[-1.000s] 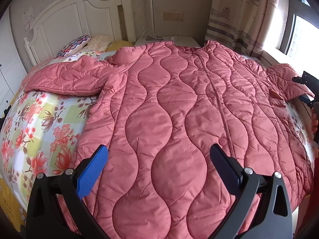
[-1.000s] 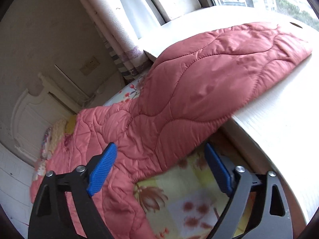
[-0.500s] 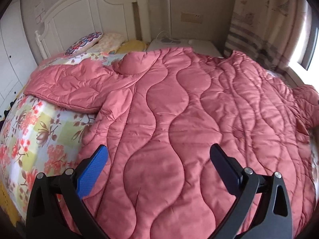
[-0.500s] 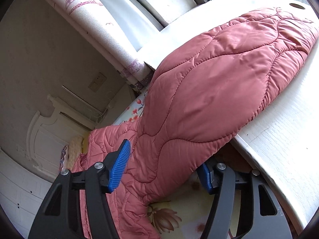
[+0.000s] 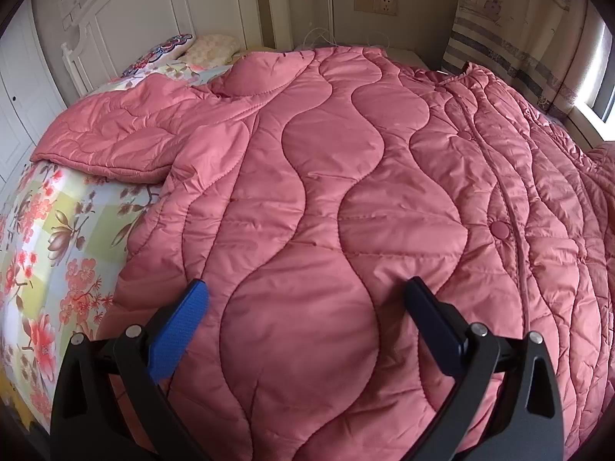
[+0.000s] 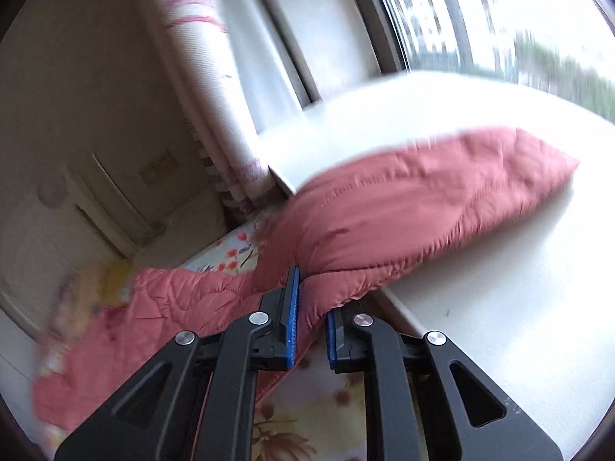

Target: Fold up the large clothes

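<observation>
A home bedroom: white headboard [image 5: 161, 11], floral bedsheet [image 5: 57, 253], curtained window [image 6: 480, 19]

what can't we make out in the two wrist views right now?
- Left wrist view: coat hem, hidden behind the open left gripper and cut by the bottom edge.
- Left wrist view: right gripper, out of frame.
- Right wrist view: sleeve stitching and outside the window, motion-blurred.
- Right wrist view: right gripper pinches the sleeve; its underside is hidden.
</observation>
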The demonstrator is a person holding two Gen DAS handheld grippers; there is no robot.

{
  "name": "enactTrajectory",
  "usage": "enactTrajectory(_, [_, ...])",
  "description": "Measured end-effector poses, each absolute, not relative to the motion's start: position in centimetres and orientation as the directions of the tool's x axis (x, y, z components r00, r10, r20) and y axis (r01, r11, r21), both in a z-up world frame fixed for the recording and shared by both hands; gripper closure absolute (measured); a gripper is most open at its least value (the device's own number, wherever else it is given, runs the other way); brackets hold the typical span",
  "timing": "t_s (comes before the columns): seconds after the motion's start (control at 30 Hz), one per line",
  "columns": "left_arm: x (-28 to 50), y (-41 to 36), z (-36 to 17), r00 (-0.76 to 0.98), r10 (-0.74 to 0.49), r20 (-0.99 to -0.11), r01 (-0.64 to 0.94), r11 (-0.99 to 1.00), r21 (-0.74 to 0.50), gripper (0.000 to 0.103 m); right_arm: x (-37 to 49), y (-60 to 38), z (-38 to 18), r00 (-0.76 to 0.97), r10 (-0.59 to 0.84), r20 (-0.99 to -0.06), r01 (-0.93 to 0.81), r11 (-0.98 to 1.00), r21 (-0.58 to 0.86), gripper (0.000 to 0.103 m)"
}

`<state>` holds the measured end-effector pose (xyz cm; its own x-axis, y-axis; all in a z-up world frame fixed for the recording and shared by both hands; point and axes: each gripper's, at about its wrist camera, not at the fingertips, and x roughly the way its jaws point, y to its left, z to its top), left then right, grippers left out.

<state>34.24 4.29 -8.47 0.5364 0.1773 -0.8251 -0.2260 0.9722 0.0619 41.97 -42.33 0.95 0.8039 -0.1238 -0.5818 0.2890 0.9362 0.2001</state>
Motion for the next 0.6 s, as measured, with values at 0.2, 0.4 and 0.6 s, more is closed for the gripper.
enactTrajectory(0.2, [34.2,5.3,-8.4,0.543,0.156,-0.825,-0.234,0.972,0.030,0.002,42.0,-21.5,1.3,0.909,-0.327,-0.258,-0.030,0.565,-0.824,0.090])
enactTrajectory(0.4, [33.6,8.0,-7.5,0.537,0.158,-0.829,-0.296,0.955,-0.010,0.002,36.6,-14.0,-12.4,0.948,-0.221,-0.230,-0.277,-0.214,-0.937,0.092])
enactTrajectory(0.6, [34.1,8.9,-3.4,0.615,0.227,-0.755,-0.294,0.955,0.048,0.002,34.0,-14.4,-17.0,0.968,-0.190,-0.165,-0.234,-0.442,-0.866,0.092])
